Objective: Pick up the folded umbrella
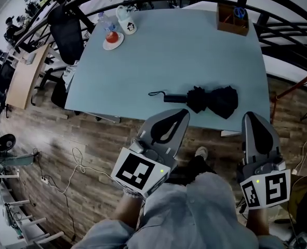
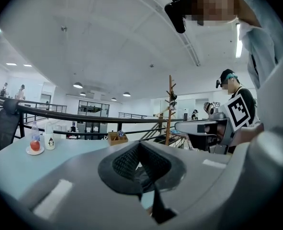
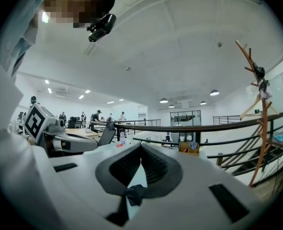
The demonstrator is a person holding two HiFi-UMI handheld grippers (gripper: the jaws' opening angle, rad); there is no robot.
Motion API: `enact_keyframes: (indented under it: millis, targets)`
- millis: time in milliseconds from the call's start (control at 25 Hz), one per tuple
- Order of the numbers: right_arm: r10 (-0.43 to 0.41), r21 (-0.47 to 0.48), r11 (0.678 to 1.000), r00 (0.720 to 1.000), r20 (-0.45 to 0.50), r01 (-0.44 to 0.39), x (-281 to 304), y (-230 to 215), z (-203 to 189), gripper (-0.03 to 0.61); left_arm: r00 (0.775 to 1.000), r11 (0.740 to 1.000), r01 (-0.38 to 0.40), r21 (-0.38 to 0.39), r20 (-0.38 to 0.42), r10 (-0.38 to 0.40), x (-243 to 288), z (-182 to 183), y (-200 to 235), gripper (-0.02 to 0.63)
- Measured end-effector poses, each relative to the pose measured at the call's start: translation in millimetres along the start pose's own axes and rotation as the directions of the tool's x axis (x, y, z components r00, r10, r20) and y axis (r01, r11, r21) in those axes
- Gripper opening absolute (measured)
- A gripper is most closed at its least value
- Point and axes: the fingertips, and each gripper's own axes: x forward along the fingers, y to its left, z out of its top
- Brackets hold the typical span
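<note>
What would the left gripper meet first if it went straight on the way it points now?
Probably the umbrella: the left gripper, jaws shut, points across the near edge of the table toward its handle end, with nothing between. Depth is unclear, so it might pass just above.

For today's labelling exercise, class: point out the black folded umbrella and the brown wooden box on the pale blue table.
Black folded umbrella [image 1: 214, 100], head view, on its bunched fabric canopy.
Brown wooden box [image 1: 231, 27], head view, on its near wall.

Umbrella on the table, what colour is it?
The umbrella is black; the head view shows it best.
</note>
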Motion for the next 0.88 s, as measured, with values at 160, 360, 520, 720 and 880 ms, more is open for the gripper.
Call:
enact_keyframes:
  millis: [160, 360, 520, 720, 880]
  targets:
    - [0.02, 0.003, 1.0, 1.0, 0.013, -0.02, 12.8, -20.5, 3.0, 0.0, 1.0, 1.0, -0.014, 0.014, -0.003, 0.014, 22.0, 4.0, 0.7, 0.005]
    - [0.05, -0.003, 0.999, 0.999, 0.012, -0.05, 29.1, -44.4, 3.3, 0.0, 0.999, 0.999, -0.034, 0.015, -0.012, 0.034, 47.9, 8.9, 3.3, 0.005]
    - [0.063, 0.006, 0.998, 0.998, 0.011, -0.063, 39.6, -64.7, 1.6, 0.0, 0.998, 0.999, -0.037, 0.008, -0.059, 0.038, 69.6, 1.1, 5.5, 0.005]
    - [0.066, 0.024, 0.998, 0.998, -0.003, -0.066, 51.3, -91.2, -2.2, 0.0, 0.992, 0.993, 0.017, 0.115, -0.127, -0.003, 102.0, -13.0, 6.1, 0.005]
    - [0.058, 0.046, 0.997, 0.998, -0.013, -0.058, 56.0, -107.5, -9.4, 0.0, 0.977, 0.978, 0.072, 0.197, -0.209, -0.03, 122.2, -27.8, 6.9, 0.009]
